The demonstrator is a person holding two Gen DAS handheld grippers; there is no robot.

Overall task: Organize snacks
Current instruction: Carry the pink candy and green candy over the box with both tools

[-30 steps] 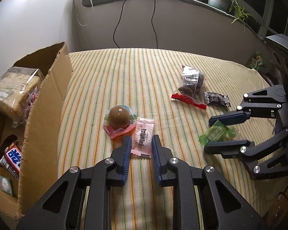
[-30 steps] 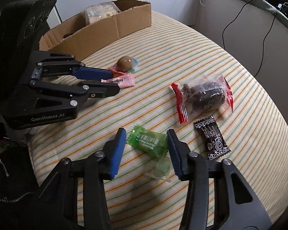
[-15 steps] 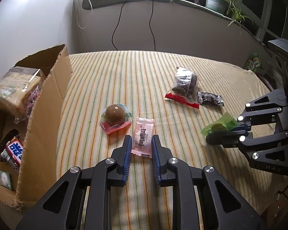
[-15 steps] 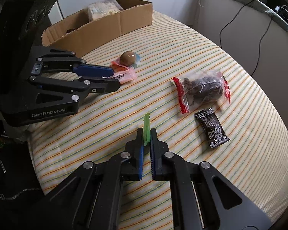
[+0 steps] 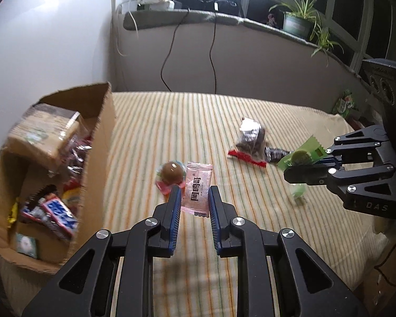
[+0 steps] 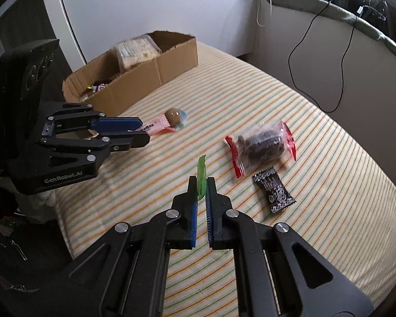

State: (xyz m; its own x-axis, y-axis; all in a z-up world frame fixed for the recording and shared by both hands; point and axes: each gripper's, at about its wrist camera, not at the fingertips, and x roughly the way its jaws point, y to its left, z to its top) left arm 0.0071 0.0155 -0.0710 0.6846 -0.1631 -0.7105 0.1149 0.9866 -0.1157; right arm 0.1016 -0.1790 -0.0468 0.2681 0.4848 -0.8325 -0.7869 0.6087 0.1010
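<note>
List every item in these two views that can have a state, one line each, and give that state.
left gripper: shut on the pink packet, lifted
pink packet: held upright
right gripper: shut on the green packet
green packet: held off the striped cloth
cardboard box: open, partly filled
round chocolate candy: wrapped, lying on the cloth
red-edged bag: sealed, lying flat
black packet: sealed, lying flat

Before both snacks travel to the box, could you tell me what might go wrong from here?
The right claw pinches the green packet only by its thin wrapper edge, so it may slip out mid-carry. The left claw grips only the lower part of the pink packet, which overlaps the brown ball candy; lifting could drag that candy along.
</note>
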